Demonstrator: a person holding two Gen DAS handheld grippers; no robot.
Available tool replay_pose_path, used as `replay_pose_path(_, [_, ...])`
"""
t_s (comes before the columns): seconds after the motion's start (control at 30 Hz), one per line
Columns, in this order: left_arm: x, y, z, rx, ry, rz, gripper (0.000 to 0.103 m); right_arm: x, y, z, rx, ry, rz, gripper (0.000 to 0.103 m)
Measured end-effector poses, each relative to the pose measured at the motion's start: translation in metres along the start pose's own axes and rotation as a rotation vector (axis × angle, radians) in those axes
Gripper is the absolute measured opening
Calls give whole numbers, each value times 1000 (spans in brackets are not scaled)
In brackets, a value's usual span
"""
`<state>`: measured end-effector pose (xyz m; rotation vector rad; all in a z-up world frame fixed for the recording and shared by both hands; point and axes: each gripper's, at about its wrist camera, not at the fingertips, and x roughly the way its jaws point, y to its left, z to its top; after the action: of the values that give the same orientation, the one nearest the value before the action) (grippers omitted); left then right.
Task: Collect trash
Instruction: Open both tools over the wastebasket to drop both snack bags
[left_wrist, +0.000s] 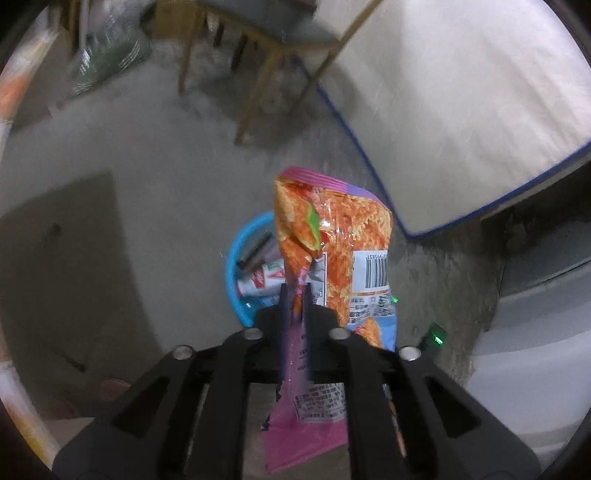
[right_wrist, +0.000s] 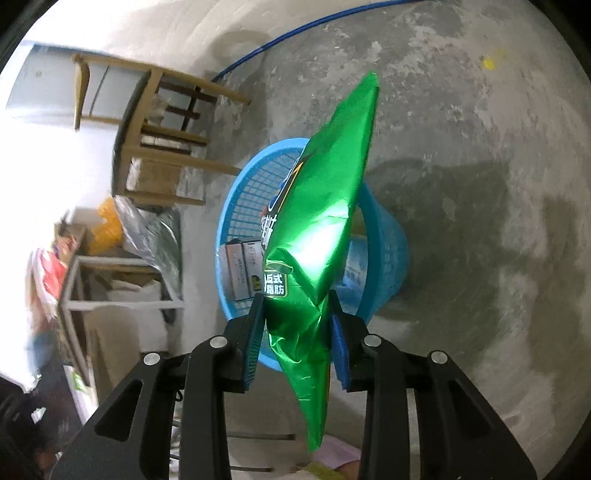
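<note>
Both bags hang above the blue basket (right_wrist: 384, 236). Left gripper (left_wrist: 295, 295) pinches the orange snack bag (left_wrist: 332, 236); right gripper (right_wrist: 297, 314) fingers look spread, green bag (right_wrist: 325, 206) loose. Either may catch the rim and land on the floor.

Orange-red noodle-print snack packet (left_wrist: 332, 236) with pink-purple striped top seam, green leaf patch, white barcode panel, pink lower end; glossy bright green foil bag (right_wrist: 325, 229) with white lettering and a dark blue band along one edge; sky-blue lattice-walled basket (right_wrist: 384, 236) holding grey boxes (right_wrist: 240, 266); mottled grey concrete floor (right_wrist: 461, 129) with one yellow spot; pale mattress (left_wrist: 443, 110) piped in blue; tan wooden chair (right_wrist: 155, 140); matte black gripper arms, blue pads (right_wrist: 340, 343).
</note>
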<state>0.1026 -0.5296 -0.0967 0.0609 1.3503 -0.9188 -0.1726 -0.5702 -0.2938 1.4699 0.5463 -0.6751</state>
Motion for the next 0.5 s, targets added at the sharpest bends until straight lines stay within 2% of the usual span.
replay_pose_path(0.03, [26,4,7,-46,35,-30,42,-2,-3,-2,16,-5,12,33])
replay_pose_path(0.07, [43,7,9,-75,58,-48,58,-4,-5,-2,32,-10,25,35])
replay_pose_path(0.13, [76,22,8,-182,99,-63,57,-7,-11,-5,68,-16,43,36])
replay_pose_path(0.23, [84,37,-6,-276,128,-76,57,-8,-15,-7,83,-15,60,36])
replay_pose_path(0.5, [7,17,-40,-140,35,-126,57,14,-4,-4,54,20,40,36])
